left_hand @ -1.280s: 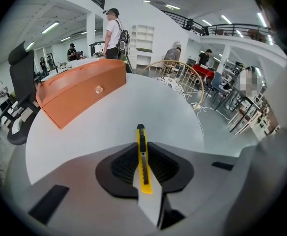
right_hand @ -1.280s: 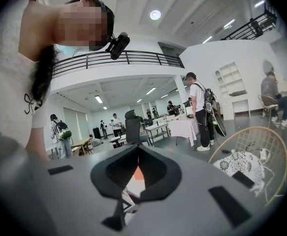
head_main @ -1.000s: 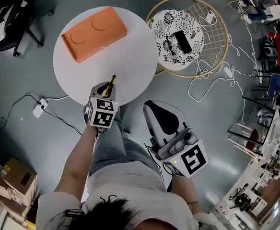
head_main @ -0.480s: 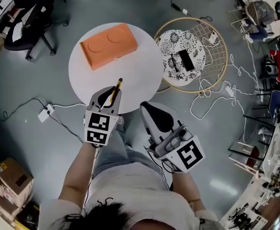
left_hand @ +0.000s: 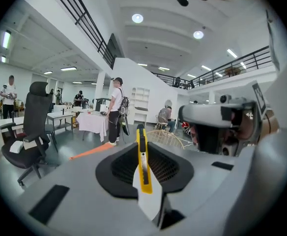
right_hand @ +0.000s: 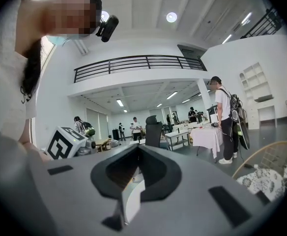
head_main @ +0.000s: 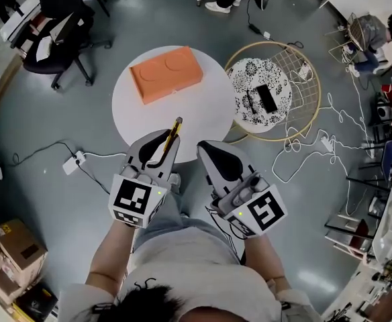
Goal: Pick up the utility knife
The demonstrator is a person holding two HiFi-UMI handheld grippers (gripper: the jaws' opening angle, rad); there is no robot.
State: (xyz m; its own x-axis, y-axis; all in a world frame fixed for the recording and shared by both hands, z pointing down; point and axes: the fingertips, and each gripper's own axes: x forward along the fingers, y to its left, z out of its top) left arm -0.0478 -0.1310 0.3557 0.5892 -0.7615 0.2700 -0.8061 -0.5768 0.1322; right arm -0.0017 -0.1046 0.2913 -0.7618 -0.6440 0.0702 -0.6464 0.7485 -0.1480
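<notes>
The utility knife [head_main: 174, 134], yellow and black, sticks out forward from my left gripper [head_main: 161, 147], which is shut on its rear end. It hangs in the air over the near edge of the round white table [head_main: 203, 116]. In the left gripper view the knife [left_hand: 142, 156] runs straight ahead between the jaws of that gripper [left_hand: 147, 186], blade slider up. My right gripper [head_main: 221, 161] is beside it on the right, off the table, shut with nothing in it. In its own view the right gripper [right_hand: 133, 193] shows shut jaws.
An orange box [head_main: 166, 73] lies on the far side of the table. To the right stands a round wire frame [head_main: 297, 99] around a patterned stool [head_main: 262, 96] with a black device on it. Cables [head_main: 323, 139] trail over the floor. An office chair [head_main: 58, 42] stands at the far left.
My left gripper has drawn back toward my body with the knife in it, away from the tabletop. The right gripper has barely moved. The head view has shifted so the table sits further right.
</notes>
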